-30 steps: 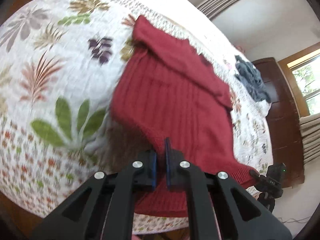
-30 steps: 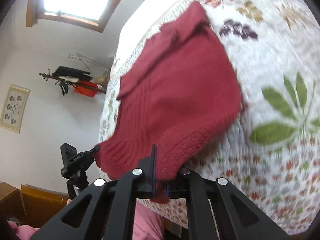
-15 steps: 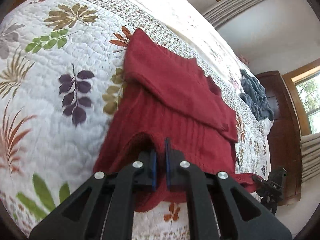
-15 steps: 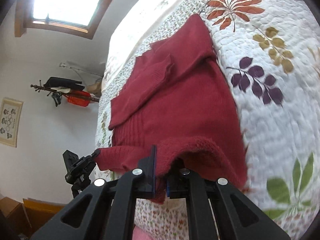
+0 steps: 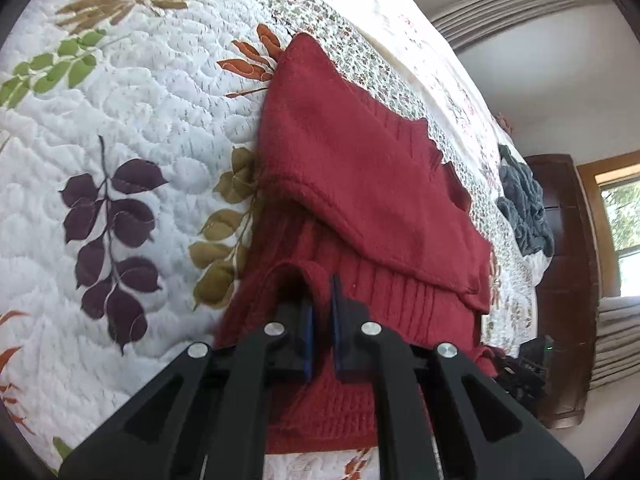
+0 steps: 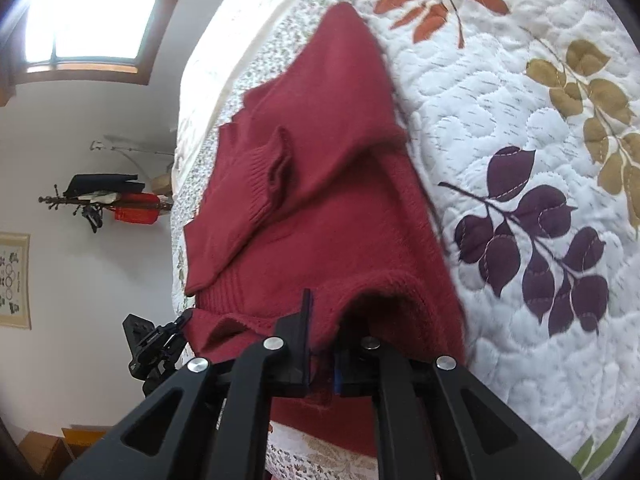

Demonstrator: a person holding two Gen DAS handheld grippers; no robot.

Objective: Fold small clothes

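Nearest in the left wrist view, left claw with fingers drawn close, clamped on a raised fold of the red sweater's lower hem, knit pinched between blue-edged pads. Likewise in the right wrist view, right claw pressed together on the hem of the same red sweater, cloth bunched over the right-hand finger and hiding its tip. Just beyond both claws, the lifted hem arching over the sweater's ribbed body, which lies flat on the quilted bedspread printed with purple, olive, green and orange leaves. Farther up, sleeves folded across the chest, one ribbed cuff showing near the middle. At the bed's near edge, beside the hem, a small black camera mount, partly masked by knit. Well past the sweater, a heap of grey-blue clothing on the bed, a dark wooden dresser behind it. Against the far wall, a rack with dark and red items, a framed picture, its marks too small to read, and a bright window.
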